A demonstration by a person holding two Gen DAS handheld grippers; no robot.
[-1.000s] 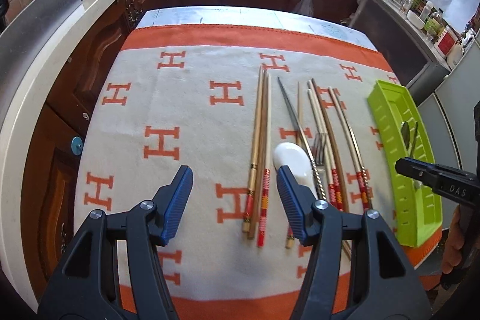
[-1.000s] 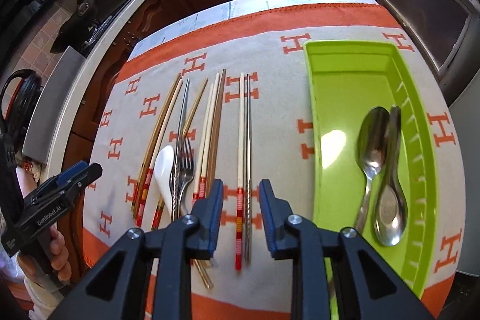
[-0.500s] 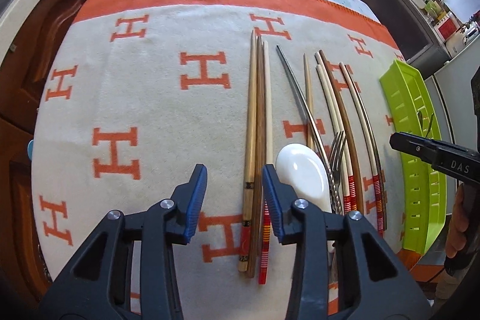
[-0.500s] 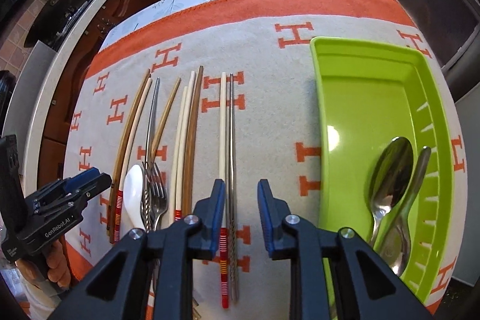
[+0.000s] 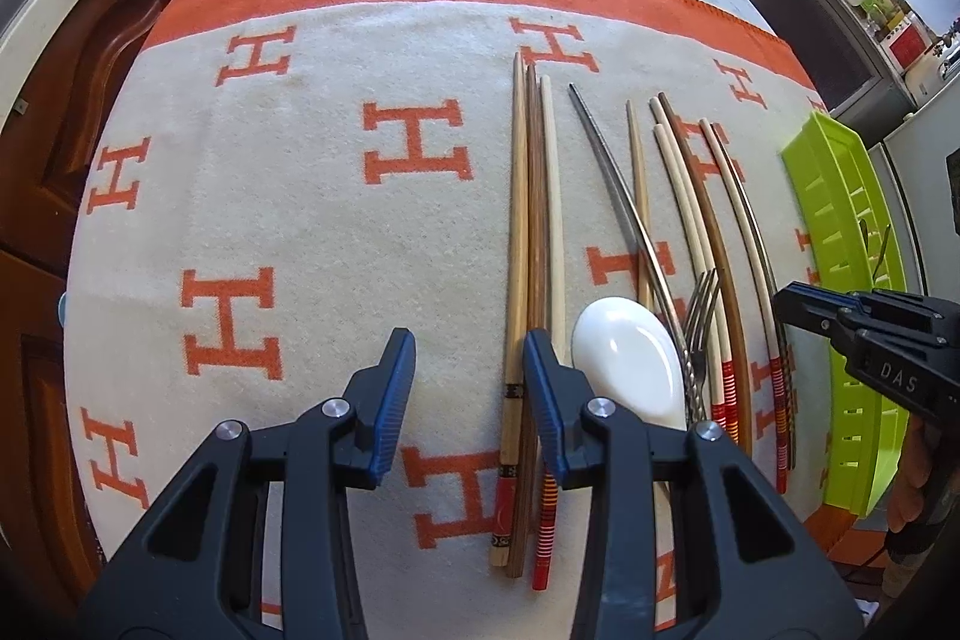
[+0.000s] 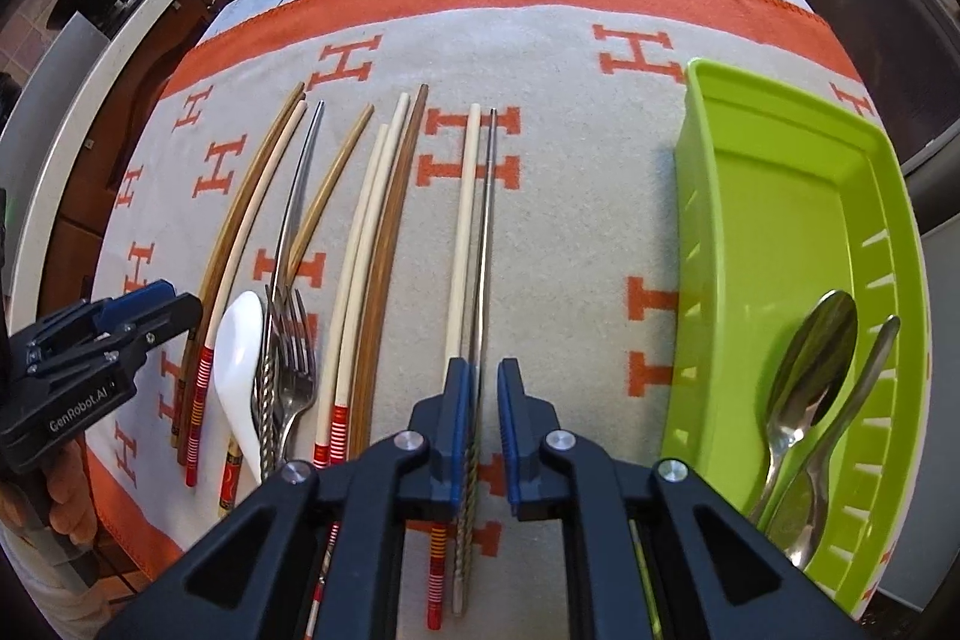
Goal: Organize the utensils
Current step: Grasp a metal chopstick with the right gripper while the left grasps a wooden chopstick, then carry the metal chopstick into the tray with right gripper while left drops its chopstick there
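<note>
Now my left tool (image 5: 468,382) hung partly open over the blanket-covered counter (image 5: 300,232), gripping nothing. A tan chopstick (image 5: 515,280) lay in the gap near its right finger (image 5: 543,400); the darker wooden chopstick (image 5: 536,244) and the red-striped chopstick (image 5: 555,232) ran under that finger toward twelve o'clock. At two o'clock sat the white spoon (image 5: 630,364), with a fork (image 5: 699,322) beside it.

My right tool (image 6: 479,424) was closing, its jaws nearly together. Whether they pinched the steel chopstick (image 6: 485,244) between them, I could not tell. A cream chopstick (image 6: 463,244) lay just beside, under the left finger (image 6: 453,424). At three o'clock the green tray (image 6: 750,232) held two metal spoons (image 6: 810,370).
</note>
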